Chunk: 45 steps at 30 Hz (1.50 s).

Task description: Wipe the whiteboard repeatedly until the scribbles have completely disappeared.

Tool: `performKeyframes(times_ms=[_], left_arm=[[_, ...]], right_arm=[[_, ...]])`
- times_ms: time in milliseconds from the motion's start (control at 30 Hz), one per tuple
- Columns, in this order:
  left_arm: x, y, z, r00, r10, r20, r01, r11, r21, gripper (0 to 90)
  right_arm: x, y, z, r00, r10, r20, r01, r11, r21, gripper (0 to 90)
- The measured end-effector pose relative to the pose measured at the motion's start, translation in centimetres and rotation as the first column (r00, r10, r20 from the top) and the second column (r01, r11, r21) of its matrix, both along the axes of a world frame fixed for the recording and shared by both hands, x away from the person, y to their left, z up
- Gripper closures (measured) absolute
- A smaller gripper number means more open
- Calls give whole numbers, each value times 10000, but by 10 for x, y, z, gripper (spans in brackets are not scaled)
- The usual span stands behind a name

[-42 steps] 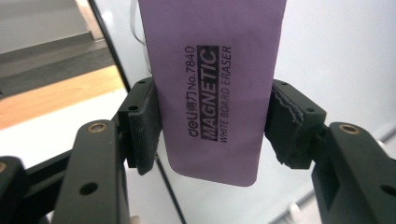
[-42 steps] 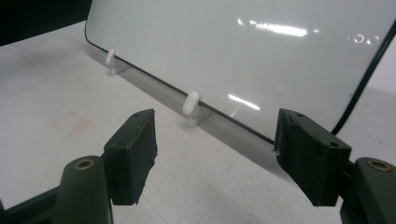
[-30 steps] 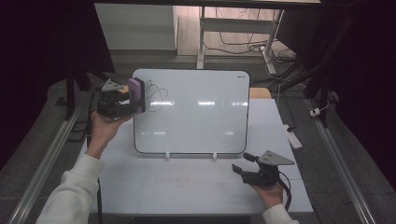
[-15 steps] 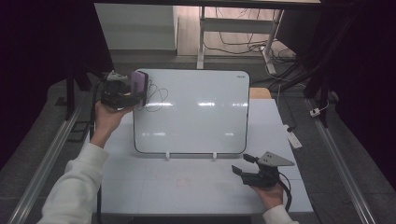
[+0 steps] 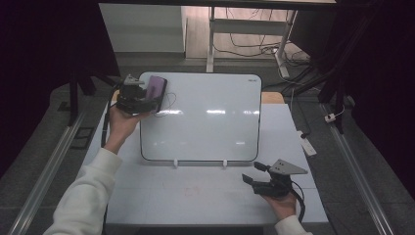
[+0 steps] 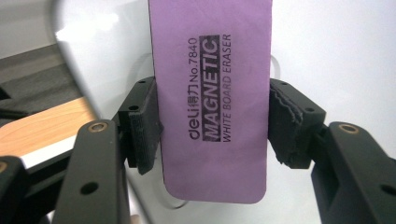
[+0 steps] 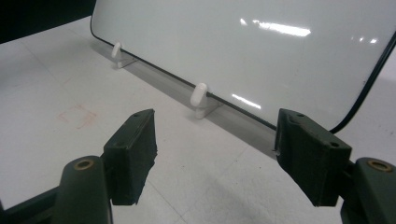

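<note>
Gripping a purple eraser by its two long edges, left gripper raised at the upper left corner of the whiteboard. Pads pressed against both sides of the eraser, printed face "MAGNETIC WHITE BOARD ERASER" turned toward the left gripper view. Eraser set against the board surface near that corner, over thin black pen scribbles; contact with the board not possible to confirm. Whiteboard propped at a tilt on two small white feet, resting on the white table. Right gripper held low over the table, just in front of the board's lower right edge, well apart from the eraser. Jaws parted at a middling width, nothing between the pads. Faint reddish mark noted on the table surface ahead of the board.
</note>
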<state>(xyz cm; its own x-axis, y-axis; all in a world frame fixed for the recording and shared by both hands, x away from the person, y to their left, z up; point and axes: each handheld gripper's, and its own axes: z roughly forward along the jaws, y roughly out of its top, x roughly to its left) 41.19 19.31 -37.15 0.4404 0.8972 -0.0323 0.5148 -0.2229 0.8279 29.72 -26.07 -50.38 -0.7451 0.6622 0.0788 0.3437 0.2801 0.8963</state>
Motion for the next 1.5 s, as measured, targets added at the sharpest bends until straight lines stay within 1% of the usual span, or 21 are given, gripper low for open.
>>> performKeyframes(times_ms=[67, 167, 233, 300, 367, 433, 600, 667, 733, 833, 900, 967, 1067, 1133, 1200, 1233, 1267, 1333, 1400, 1433, 1500], left_arm=[[-1, -8, -1, 9997, -251, -47, 252, 9995, 207, 402], [-2, -18, -3, 9990, -448, 4, 447, 9974, 562, 402], [-2, -17, -2, 9986, -535, -15, 535, 9970, 556, 402], [-1, -12, -1, 9983, -569, -79, 572, 9978, 340, 401], [-1, -5, 1, 9995, -303, 21, 302, 9989, 357, 402], [-1, 5, 4, 9999, -3, 106, 1, 9996, 266, 402], [3, 25, 13, 9970, 713, 317, -716, 9974, 77, 402], [5, 27, 16, 9962, 795, 358, -795, 9968, 10, 402], [7, 26, 15, 9963, 786, 354, -790, 9968, 85, 402], [8, 18, 14, 9967, 701, 406, -709, 9973, 174, 402], [9, 9, 13, 9978, 517, 423, -526, 9984, 205, 402], [9, -3, 12, 9987, 279, 423, -293, 9990, 332, 402], [9, -23, 8, 9992, -255, 298, 243, 9988, 413, 402], [8, -40, 4, 9971, -742, 166, 733, 9961, 498, 402], [4, -54, 1, 9945, -1023, 220, 994, 9894, 1058, 402], [3, -57, 0, 9938, -1082, 247, 1044, 9868, 1240, 402], [2, -57, 0, 9934, -1115, 250, 1076, 9862, 1261, 402], [1, -50, 0, 9937, -1108, 154, 1086, 9883, 1076, 402], [2, -39, 1, 9964, -808, 259, 775, 9908, 1110, 402], [2, -32, 3, 9976, -621, 309, 585, 9927, 1052, 402], [2, -18, 7, 9988, -137, 466, 91, 9951, 981, 402]], right_arm=[[0, 1, 0, 10000, 22, 5, -22, 10000, -23, 293], [0, 0, 0, 10000, -1, 4, 2, 10000, -16, 292], [0, -1, 0, 10000, -5, -6, 5, 10000, 19, 293], [0, -2, 0, 10000, -39, 20, 39, 10000, 4, 292], [0, -3, 0, 10000, -78, 45, 78, 10000, 23, 293], [0, -4, 0, 9999, -125, 49, 125, 9999, 31, 292], [1, -7, 1, 9996, -279, 58, 279, 9996, 54, 293], [0, -7, 1, 9996, -259, 67, 259, 9996, 73, 293], [0, -7, 1, 9997, -231, 76, 230, 9997, 80, 293], [1, -7, 0, 9998, -199, 54, 199, 9998, 47, 292], [1, -7, 0, 9999, -150, 21, 150, 9998, 87, 292], [1, -6, 0, 9999, -115, 24, 115, 9999, 100, 292], [1, -6, 0, 9999, -100, 27, 100, 9999, 59, 292], [1, -5, 0, 10000, -74, 22, 74, 10000, 60, 292], [1, -5, -1, 10000, -54, -4, 54, 10000, 34, 292], [1, -4, -1, 10000, -49, -18, 49, 10000, 34, 291], [1, -4, -1, 10000, -55, -21, 55, 10000, 36, 292], [1, -4, -1, 10000, -58, -5, 58, 10000, 25, 291], [0, -5, 0, 10000, -63, 12, 63, 10000, 25, 291], [0, -5, 0, 10000, -74, 15, 74, 10000, 35, 291], [0, -5, 0, 9999, -107, 26, 107, 9999, 61, 291]])
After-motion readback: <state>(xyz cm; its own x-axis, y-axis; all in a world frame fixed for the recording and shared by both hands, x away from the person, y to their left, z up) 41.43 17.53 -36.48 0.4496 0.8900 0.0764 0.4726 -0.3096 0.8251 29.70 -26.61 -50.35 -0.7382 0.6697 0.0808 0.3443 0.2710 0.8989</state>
